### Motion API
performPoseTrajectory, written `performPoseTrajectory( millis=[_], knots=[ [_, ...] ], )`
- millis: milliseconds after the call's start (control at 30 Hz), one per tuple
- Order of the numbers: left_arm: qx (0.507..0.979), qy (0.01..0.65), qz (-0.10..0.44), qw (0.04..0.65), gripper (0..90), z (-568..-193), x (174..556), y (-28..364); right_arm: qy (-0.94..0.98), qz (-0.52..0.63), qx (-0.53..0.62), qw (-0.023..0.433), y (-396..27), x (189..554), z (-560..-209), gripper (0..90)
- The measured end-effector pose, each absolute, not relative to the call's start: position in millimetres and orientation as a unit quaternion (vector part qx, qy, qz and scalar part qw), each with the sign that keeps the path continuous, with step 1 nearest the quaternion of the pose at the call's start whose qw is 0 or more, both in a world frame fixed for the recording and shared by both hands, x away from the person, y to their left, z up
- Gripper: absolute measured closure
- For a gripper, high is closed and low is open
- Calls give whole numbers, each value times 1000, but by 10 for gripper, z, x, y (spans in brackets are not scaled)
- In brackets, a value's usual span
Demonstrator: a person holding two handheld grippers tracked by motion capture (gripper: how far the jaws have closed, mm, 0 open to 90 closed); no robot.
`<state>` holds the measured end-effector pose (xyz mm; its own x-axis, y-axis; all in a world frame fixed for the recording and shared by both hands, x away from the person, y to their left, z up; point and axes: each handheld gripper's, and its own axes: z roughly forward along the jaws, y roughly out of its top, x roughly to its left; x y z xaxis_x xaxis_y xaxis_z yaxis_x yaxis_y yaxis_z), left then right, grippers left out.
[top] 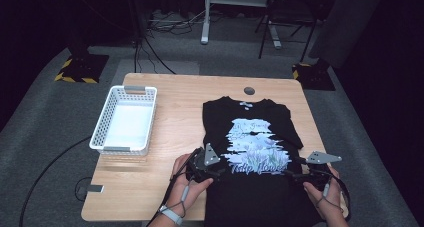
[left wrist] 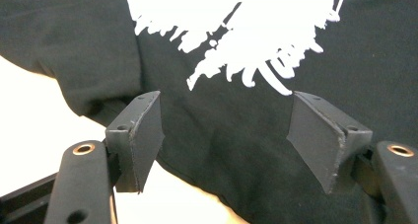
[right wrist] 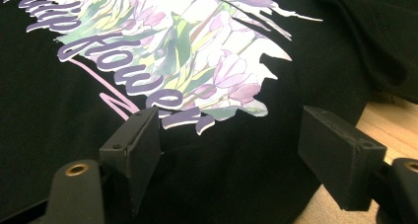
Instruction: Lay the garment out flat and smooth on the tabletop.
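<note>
While the black T-shirt [top: 252,152] lies flat on the near right part of the wooden table [top: 175,102], both hands reach in from the near edge, the left gripper [top: 216,168] and right gripper [top: 296,173] flanking its sides with jaws apart, clamping nothing.

The left gripper [top: 216,168] and right gripper [top: 296,173] are held low by the hands, pointed inward toward each other. Both sets of jaws are spread apart, nothing pinched.
</note>
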<state>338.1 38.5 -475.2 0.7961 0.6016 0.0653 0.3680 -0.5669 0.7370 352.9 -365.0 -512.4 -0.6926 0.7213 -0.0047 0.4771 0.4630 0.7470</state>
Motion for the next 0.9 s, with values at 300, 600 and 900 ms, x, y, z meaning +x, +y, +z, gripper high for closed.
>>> performPoseTrajectory(
  millis=[300,600,900],
  knots=[
    [875,268,147,377,297,-4609,3554,386,840,376,357,162,-3650,3529,-5125,250],
    [877,259,142,378,298,-4469,3726,415,840,376,357,163,-3651,3529,-5125,250],
    [877,256,147,379,299,-4365,3842,450,840,376,357,162,-3651,3529,-5125,250]
  ],
)
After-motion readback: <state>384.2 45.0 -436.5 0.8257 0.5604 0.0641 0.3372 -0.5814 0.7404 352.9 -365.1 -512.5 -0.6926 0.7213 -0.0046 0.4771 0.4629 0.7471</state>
